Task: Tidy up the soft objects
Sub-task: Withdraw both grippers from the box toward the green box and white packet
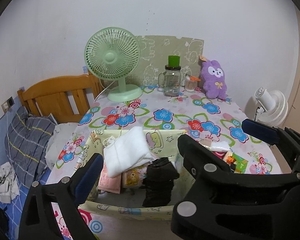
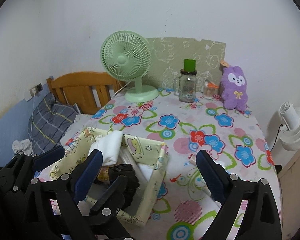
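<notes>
My left gripper (image 1: 138,150) hangs over the fabric storage box (image 1: 130,212), its fingers (image 1: 90,172) spread wide apart with nothing between them. My right gripper (image 2: 148,164) hovers just beside it over the floral surface (image 2: 190,120), fingers (image 2: 210,178) likewise wide apart and empty.

The box sits at the near left part of the surface. Inside it a folded white cloth (image 1: 128,152) lies on top, leaning toward the box's far wall. Just beside it, nearer me, a rolled black cloth (image 1: 160,182) rests on the box floor, and a pink packet (image 1: 110,182) and a cartoon-printed packet (image 1: 133,178) peek out from under the white cloth. To the right of the box, on the surface, lie a small white item (image 1: 220,146) and a bright green and orange packet (image 1: 237,161).

At the far edge stand a green desk fan (image 1: 113,60), a glass jar with a green lid (image 1: 172,80), a container of cotton swabs (image 1: 190,83) and a purple plush bunny (image 1: 214,79), all well apart from the box. A white floor fan (image 2: 294,126) stands off to the right; a bed with a plaid pillow (image 1: 28,140) lies to the left.
</notes>
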Demonstrator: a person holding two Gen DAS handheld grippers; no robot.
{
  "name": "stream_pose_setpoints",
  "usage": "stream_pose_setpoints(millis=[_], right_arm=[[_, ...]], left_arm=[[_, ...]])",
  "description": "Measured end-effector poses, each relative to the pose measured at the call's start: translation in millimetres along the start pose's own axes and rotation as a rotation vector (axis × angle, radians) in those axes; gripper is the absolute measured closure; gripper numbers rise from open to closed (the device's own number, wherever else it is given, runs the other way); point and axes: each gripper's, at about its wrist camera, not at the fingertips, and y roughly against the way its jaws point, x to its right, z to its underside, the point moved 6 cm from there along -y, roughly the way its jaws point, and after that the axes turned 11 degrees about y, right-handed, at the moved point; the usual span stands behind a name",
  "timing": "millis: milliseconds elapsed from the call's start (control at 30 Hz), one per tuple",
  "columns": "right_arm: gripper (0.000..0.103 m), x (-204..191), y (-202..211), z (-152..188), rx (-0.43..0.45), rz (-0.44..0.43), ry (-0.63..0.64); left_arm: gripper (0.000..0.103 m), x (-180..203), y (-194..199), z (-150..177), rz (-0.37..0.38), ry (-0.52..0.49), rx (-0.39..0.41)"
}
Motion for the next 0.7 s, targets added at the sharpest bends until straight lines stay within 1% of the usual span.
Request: stream_pose_setpoints(millis=[333,700], right_arm=[[0.004,21.5,23.6,2.4,0.037,0.033,-0.024],[0.003,45.6,40.8,9.4,0.052,0.06,-0.049]], left_arm=[[0.001,24.8,13.9,-1.9,0.02,-0.023,0.028],[0.001,51.3,19.1,0.0,0.038,-0.049,0.038]])
